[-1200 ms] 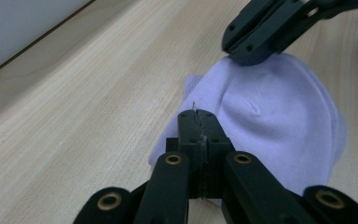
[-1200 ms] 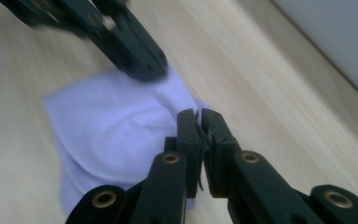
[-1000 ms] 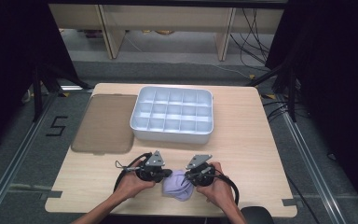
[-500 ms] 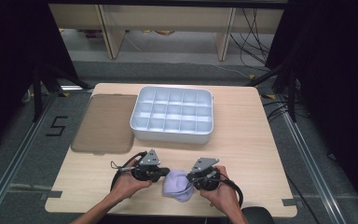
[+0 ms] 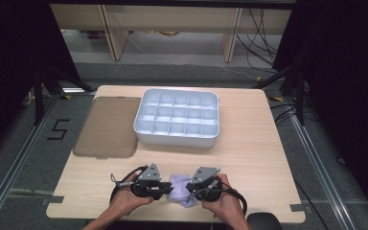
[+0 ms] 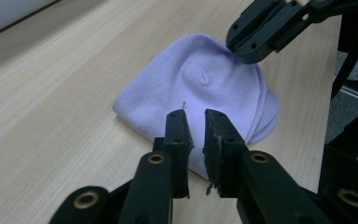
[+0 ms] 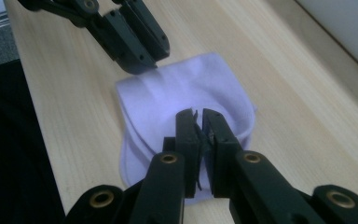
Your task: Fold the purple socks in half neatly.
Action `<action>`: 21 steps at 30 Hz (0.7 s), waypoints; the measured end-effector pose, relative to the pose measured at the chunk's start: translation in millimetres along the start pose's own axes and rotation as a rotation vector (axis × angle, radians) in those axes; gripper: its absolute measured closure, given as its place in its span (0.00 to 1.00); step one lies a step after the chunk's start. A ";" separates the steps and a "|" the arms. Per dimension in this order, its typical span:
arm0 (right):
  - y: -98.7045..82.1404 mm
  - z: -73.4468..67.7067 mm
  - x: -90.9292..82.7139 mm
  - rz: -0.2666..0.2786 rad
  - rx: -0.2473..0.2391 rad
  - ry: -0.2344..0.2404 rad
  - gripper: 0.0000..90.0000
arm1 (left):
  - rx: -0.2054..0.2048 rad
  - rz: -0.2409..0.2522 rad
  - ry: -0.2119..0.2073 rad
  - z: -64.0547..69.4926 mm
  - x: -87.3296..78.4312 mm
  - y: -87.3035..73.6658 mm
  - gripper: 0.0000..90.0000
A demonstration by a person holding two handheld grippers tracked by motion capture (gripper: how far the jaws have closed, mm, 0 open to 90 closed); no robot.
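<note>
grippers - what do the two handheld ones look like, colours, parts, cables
Both the left gripper and right gripper are black, each topped with a grey three-cornered plate and trailing a looping black cable. Their jaws are flat black bars with brass-coloured pivot rivets. The person's forearms are bare, no sleeves.

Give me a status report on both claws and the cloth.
Left claw nearly shut, at purple cloth edge. Right claw pinching cloth's opposite side. Cloth bunched on table. Compartment tray well clear.
</note>
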State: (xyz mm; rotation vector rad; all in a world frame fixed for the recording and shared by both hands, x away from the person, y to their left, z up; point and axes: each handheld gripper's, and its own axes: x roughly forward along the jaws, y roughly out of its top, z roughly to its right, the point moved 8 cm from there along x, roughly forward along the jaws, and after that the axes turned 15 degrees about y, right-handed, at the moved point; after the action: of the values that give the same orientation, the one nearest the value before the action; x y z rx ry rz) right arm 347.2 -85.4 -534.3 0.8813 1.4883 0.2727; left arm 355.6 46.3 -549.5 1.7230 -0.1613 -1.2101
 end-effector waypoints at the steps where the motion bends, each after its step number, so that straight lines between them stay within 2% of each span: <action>1: 1.7 -1.0 -0.4 0.008 -0.012 -0.009 0.95 | -0.018 -0.009 0.009 -0.8 -0.6 -1.3 0.84; 3: 1.4 -5.0 2.4 0.001 -0.019 0.012 0.96 | -0.061 -0.009 0.000 -2.0 -3.1 -2.0 0.76; 4: -1.1 -4.7 4.7 -0.019 -0.040 0.024 0.96 | -0.071 -0.018 0.005 -3.1 -4.2 -3.1 0.74; 6: -4.6 -7.1 10.2 -0.033 -0.016 0.036 0.96 | -0.096 -0.032 0.005 -3.5 -5.0 -5.2 0.70; 7: -7.9 -9.0 12.3 -0.050 0.014 0.046 0.96 | -0.116 -0.040 0.010 -4.2 -4.8 -6.7 0.66; 8: -10.1 -8.3 15.2 -0.066 0.006 0.055 0.96 | -0.110 -0.052 0.026 -8.1 -4.9 -9.3 0.64; 9: -13.1 -5.6 18.3 -0.073 0.005 0.045 0.97 | -0.112 -0.050 0.022 -8.9 -4.5 -9.6 0.64; 11: -16.4 -8.1 19.1 -0.087 0.051 0.061 0.97 | -0.127 -0.055 0.027 -11.3 -3.9 -10.2 0.62; 13: -15.5 -6.1 19.4 -0.079 0.038 0.056 0.97 | -0.157 -0.066 0.021 -10.8 -3.4 -10.4 0.60; 14: -15.5 -6.5 19.7 -0.074 0.043 0.058 0.97 | -0.149 -0.071 0.010 -11.3 -2.7 -10.7 0.60; 15: -15.6 -6.3 20.1 -0.071 0.046 0.057 0.97 | -0.171 -0.069 0.009 -10.2 -1.2 -10.4 0.60; 18: -15.4 -5.2 21.0 -0.068 0.032 0.057 0.97 | -0.194 -0.097 -0.016 -7.9 3.1 -13.9 0.59; 19: -15.7 -6.1 21.0 -0.062 0.056 0.057 0.97 | -0.208 -0.105 -0.019 -6.4 4.3 -14.6 0.59; 21: -17.6 -7.6 19.8 -0.076 0.093 0.049 0.97 | -0.208 -0.119 -0.022 -5.4 6.9 -15.6 0.59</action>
State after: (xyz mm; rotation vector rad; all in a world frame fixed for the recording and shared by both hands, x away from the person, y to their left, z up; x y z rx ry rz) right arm 336.4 -81.6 -559.4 0.8949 1.5864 0.1705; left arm 357.0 53.6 -565.8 1.5558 0.0539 -1.2860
